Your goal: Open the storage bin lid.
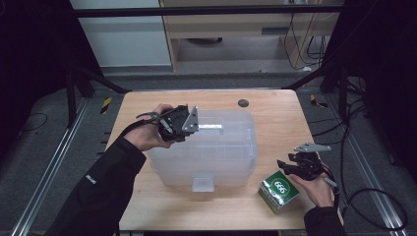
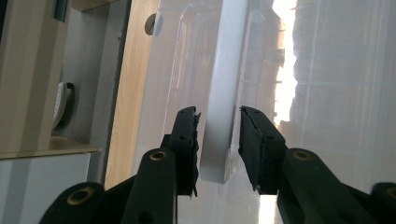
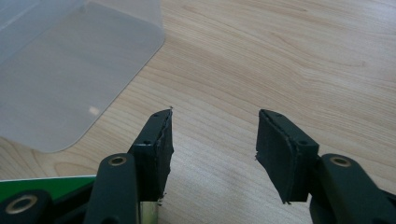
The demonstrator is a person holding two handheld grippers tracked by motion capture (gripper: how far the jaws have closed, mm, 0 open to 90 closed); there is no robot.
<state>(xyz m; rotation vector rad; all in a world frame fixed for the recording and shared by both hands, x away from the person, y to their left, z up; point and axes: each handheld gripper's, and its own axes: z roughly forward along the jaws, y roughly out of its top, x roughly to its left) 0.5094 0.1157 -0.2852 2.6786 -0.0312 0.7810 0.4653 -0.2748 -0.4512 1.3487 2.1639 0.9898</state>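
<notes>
Left gripper (image 2: 218,135) straddles the handle (image 2: 223,93), a smooth white plastic bar atop the clear ribbed box (image 1: 216,147) at frame centre; the jaws flank it, gaps either side. Right gripper (image 3: 214,140) hovers parted and empty over pale wood table (image 3: 289,56), lower right, green carton (image 1: 279,191) just beside.

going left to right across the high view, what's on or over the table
left gripper → clear plastic box's white handle → green carton marked 666 → right gripper
</notes>
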